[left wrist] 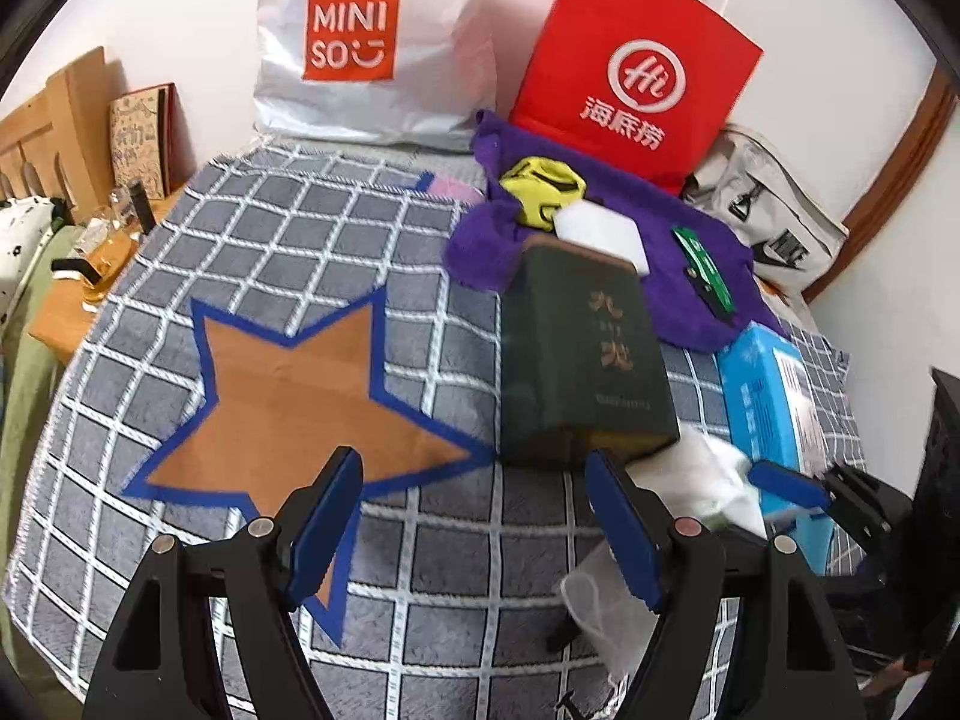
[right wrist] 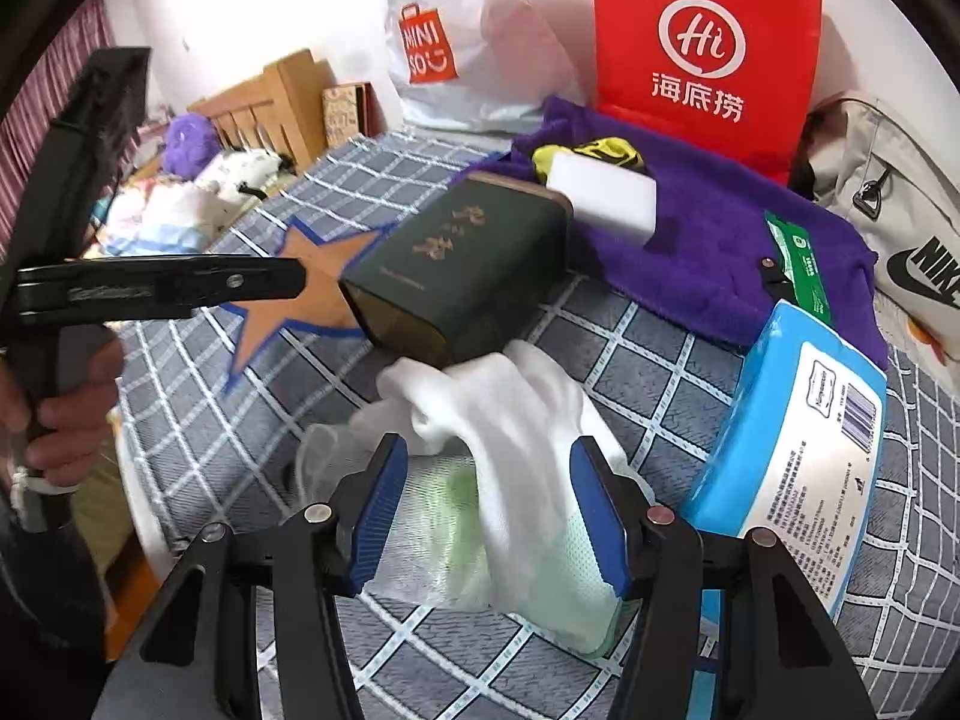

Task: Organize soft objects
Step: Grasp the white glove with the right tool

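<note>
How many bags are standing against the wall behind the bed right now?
3: white Miniso bag at left, red paper bag in the middle, grey Nike bag at right. Others may be out of frame.

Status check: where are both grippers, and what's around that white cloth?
Left gripper open, nothing between fingers. Right gripper straddling white cloth, grip unconfirmed. Dark green box touching cloth's far edge, blue pack close alongside.

Left gripper [left wrist: 474, 522] hangs open over the checked blanket [left wrist: 270, 228], beside a dark green box [left wrist: 585, 360] and orange star [left wrist: 288, 396]
</note>
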`<state>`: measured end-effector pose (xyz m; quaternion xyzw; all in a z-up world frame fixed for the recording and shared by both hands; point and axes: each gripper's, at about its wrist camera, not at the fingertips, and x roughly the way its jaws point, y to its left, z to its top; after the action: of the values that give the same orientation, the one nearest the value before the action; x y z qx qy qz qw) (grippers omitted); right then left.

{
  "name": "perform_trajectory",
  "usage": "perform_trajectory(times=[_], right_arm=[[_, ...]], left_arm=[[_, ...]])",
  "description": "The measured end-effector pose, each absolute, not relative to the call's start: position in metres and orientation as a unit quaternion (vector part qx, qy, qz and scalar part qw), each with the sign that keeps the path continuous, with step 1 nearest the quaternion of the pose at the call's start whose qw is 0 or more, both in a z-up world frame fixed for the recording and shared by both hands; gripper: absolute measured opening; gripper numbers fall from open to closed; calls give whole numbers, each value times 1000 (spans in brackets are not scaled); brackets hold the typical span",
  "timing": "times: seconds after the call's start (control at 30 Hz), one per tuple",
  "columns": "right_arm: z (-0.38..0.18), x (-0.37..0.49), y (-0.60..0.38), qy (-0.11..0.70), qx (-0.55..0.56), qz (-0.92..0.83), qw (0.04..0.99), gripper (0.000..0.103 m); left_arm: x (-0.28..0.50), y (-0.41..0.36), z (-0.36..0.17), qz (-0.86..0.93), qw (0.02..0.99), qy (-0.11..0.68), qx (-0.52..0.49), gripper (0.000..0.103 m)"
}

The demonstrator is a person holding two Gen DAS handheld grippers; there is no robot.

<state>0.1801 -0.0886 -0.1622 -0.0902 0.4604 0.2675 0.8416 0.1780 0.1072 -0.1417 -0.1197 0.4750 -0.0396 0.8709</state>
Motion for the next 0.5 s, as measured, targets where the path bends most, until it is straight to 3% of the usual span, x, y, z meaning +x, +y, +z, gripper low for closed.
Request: perform_trajectory(times=[0.07, 0.13, 0.5], right_arm=[[-168, 186, -88, 463, -84, 258, 844, 50], [-170, 191, -87, 472, -79, 254, 841, 11], [-119, 164, -114, 412, -7, 274, 869, 8]], left_arm=[[175, 106, -144, -45, 870, 476, -119, 75], [170, 107, -145, -49, 871, 475, -117, 75], [148, 100, -141, -67, 872, 468, -125, 75]])
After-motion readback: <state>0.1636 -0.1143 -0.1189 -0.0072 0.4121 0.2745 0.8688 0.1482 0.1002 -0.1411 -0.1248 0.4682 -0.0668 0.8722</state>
